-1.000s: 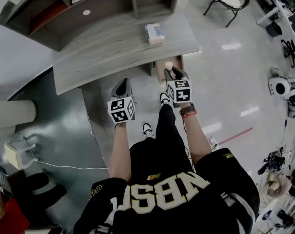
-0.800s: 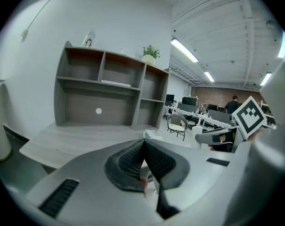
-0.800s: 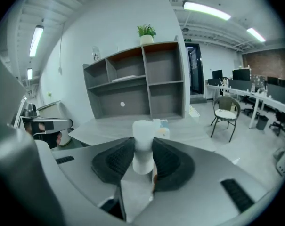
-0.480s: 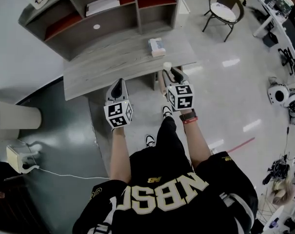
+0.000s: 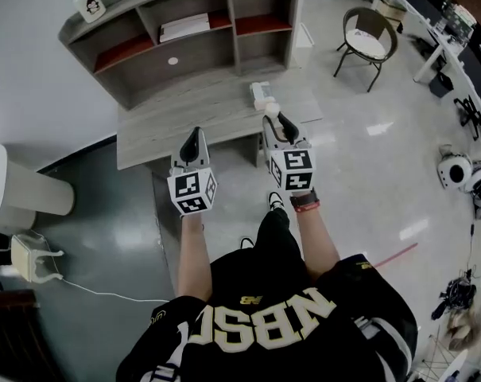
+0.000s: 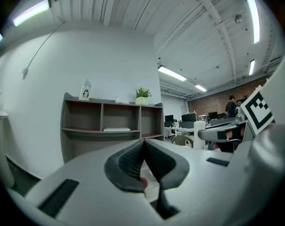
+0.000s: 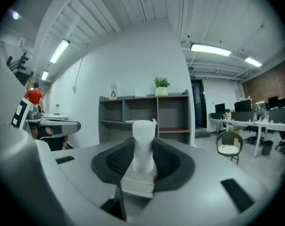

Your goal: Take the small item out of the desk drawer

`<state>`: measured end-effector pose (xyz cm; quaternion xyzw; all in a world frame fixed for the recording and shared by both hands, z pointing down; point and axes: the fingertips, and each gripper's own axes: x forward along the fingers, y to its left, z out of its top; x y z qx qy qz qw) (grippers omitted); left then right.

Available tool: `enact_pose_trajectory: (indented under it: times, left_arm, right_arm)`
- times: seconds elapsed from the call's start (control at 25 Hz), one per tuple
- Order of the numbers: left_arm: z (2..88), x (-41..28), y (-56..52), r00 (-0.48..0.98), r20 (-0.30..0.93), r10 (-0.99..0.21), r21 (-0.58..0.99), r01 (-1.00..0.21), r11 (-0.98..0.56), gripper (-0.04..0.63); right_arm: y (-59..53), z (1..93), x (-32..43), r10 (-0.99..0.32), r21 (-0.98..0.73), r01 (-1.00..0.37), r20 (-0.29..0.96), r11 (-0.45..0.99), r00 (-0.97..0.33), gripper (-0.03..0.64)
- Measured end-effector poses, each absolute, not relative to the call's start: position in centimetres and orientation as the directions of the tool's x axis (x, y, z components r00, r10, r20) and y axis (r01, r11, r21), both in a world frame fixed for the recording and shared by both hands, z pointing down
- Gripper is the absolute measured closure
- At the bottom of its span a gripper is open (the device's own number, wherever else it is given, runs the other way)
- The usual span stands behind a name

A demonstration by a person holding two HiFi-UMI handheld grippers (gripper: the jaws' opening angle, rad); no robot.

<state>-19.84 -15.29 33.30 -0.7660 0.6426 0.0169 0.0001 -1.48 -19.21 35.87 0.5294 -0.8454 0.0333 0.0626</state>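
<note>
**Out of the drawer, not yet safe.** The right tool (image 5: 278,121) pinches a small white item (image 7: 143,144) between its pads. It holds the item level in the air above the near right edge of the grey counter (image 5: 176,122). The drawer itself is not in sight.

The left tool (image 5: 195,136), alongside to the left, has its jaws pressed together on nothing.

The retrieval looks all but done, so the danger now lies in the hold. The item is a smooth, rounded column gripped only round one end, with the other end standing out past the pads. A jolt of the hand or a slackened squeeze could let it tip or slide free. It would drop onto the counter or the glossy floor (image 5: 367,157), where it might roll away.

Setting it down carelessly near the white box (image 5: 261,94) at the counter's far right could also knock that box aside. The empty left tool looks in no position to catch a fall.
</note>
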Motion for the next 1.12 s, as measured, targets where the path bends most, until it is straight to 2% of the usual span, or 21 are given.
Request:
enact_pose_trajectory:
  times: [0.36,1.12]
  left_arm:
    - [30.6,-21.2,-13.4,0.137,-0.084,-0.987,0.017,-0.990,-0.139,0.589]
    - [33.7,-23.6,-15.1,0.105,-0.035,-0.994,0.066,-0.992,-0.107,0.589]
  right_arm:
    - [-17.5,32.6,-1.7,-0.907,0.060,-0.905,0.063,0.420,-0.417,0.492]
    - [-19.6,34.4,-4.7,-0.877,0.052,-0.878,0.113,0.475,-0.467,0.492]
